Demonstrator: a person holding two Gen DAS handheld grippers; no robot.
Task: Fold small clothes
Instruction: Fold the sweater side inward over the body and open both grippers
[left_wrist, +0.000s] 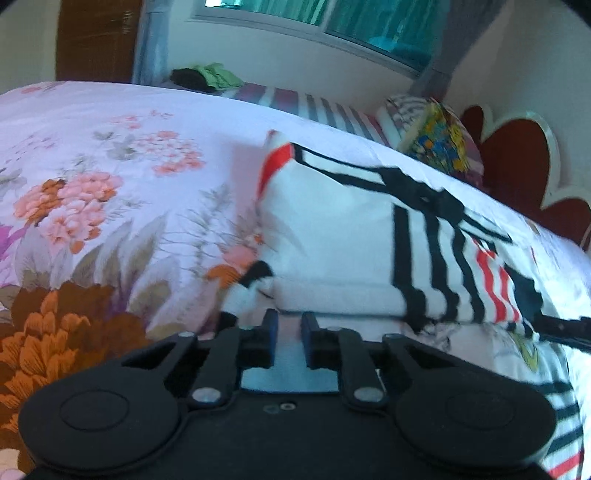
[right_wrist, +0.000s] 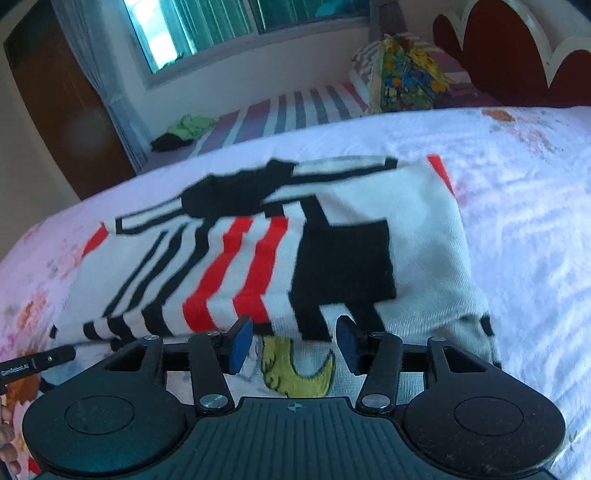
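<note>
A small white garment (left_wrist: 332, 240) with black and red stripes lies folded over on the floral bedsheet (left_wrist: 110, 177). My left gripper (left_wrist: 289, 325) sits at its near folded edge, jaws a narrow gap apart with nothing between them. In the right wrist view the same garment (right_wrist: 258, 251) shows a black block shape and red stripes, with a yellow print (right_wrist: 295, 369) on the layer beneath. My right gripper (right_wrist: 293, 339) is open and empty, just before the garment's near edge.
Pillows (right_wrist: 402, 77) lie by the red and white headboard (right_wrist: 517, 48). A green and black clothes pile (left_wrist: 207, 77) sits on a striped sheet (right_wrist: 280, 114) at the far side, below a window (right_wrist: 207, 29). The left gripper's side shows at the left edge of the right wrist view (right_wrist: 37, 362).
</note>
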